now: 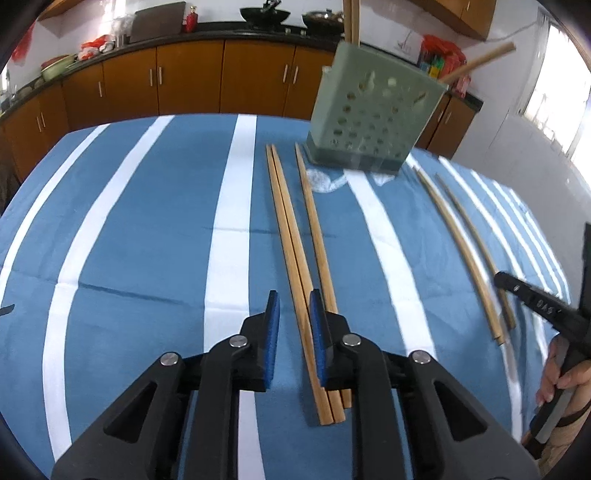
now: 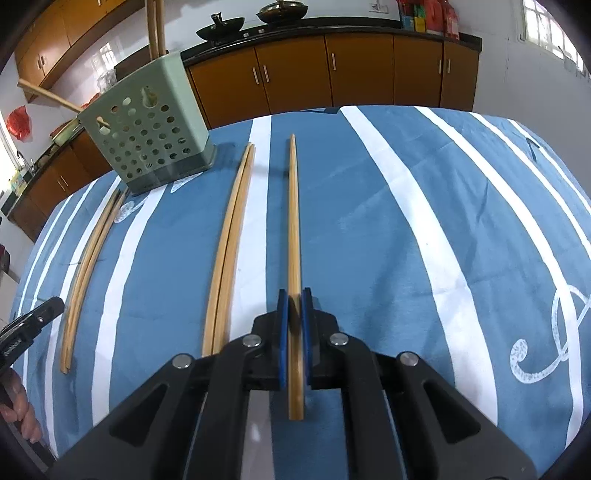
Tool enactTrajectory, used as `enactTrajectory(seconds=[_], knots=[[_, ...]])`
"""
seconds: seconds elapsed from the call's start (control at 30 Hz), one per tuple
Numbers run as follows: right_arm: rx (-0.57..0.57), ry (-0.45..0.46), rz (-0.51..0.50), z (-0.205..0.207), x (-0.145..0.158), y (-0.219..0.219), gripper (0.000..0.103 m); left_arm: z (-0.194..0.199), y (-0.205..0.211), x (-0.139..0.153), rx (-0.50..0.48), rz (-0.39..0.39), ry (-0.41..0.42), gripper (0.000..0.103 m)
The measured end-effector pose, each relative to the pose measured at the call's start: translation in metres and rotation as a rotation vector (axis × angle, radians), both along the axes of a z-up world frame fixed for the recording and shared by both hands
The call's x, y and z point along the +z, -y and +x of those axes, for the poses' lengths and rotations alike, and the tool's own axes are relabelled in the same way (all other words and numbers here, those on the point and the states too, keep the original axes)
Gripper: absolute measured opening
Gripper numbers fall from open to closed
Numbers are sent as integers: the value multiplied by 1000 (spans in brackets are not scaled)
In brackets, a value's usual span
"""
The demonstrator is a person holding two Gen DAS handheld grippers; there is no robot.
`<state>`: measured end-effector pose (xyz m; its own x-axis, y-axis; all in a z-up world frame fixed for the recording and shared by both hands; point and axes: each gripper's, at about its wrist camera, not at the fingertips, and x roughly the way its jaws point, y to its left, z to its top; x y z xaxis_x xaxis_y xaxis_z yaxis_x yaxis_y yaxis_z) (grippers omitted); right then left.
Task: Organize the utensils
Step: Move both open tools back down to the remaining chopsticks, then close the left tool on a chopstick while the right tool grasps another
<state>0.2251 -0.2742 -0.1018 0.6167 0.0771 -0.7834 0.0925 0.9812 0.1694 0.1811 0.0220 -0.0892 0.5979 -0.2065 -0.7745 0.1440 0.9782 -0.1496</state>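
Observation:
A green perforated utensil holder (image 1: 373, 110) stands at the far side of the table with chopsticks sticking out of its top; it also shows in the right wrist view (image 2: 147, 136). In the left wrist view my left gripper (image 1: 293, 306) is open low over a pair of wooden chopsticks (image 1: 291, 258), with a third chopstick (image 1: 316, 229) beside its right finger. Two more chopsticks (image 1: 461, 251) lie to the right. In the right wrist view my right gripper (image 2: 294, 302) is shut on a single chopstick (image 2: 293, 221) that points forward. A pair of chopsticks (image 2: 231, 243) lies to its left.
The table has a blue cloth with white stripes (image 1: 147, 221). Another group of chopsticks (image 2: 88, 269) lies far left in the right wrist view. Brown kitchen cabinets (image 2: 332, 74) and a counter with woks (image 1: 264, 14) run behind the table.

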Motion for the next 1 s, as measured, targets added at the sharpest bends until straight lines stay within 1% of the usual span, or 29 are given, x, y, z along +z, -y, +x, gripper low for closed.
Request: enactTrajectory(seconds=[0.03,0.07,0.17,0.27,0.37,0.43,0.5,0.57,0.73,0.83,0.93,1.0], knots=[[1,1,-1,0,0,0,8,1,1,-3,-1,13,-9,16],[1,2,0,0,0,0,8,0,1,-4,-5,12,-6,15],[3,3,-1,1,-1,0,8,-1,4,-2,-14,41,1,15],[9,3,-18,1,-1,-3,9,0,8,-4,-24,60,-9,15],[37,5,-16,0,0,-10,13,0,14,-6,-28,99,11,15],[45,9,-29,0,-1,-14,13,1,13,-7,-13,109,17,9],[47,14,-49,1,-1,-16,10,3,7,-7,5,99,12,8],[41,17,-44,1,-1,-12,9,6,-2,-6,31,101,10,8],[-25,23,-70,5,-2,10,8,14,-41,-5,117,66,-1,8],[-42,29,-61,5,-4,17,8,15,-50,-5,123,35,2,8],[-41,35,-91,5,-5,13,9,12,-45,-6,115,63,25,8],[-40,35,-94,5,-5,13,9,13,-44,-6,115,63,24,8]])
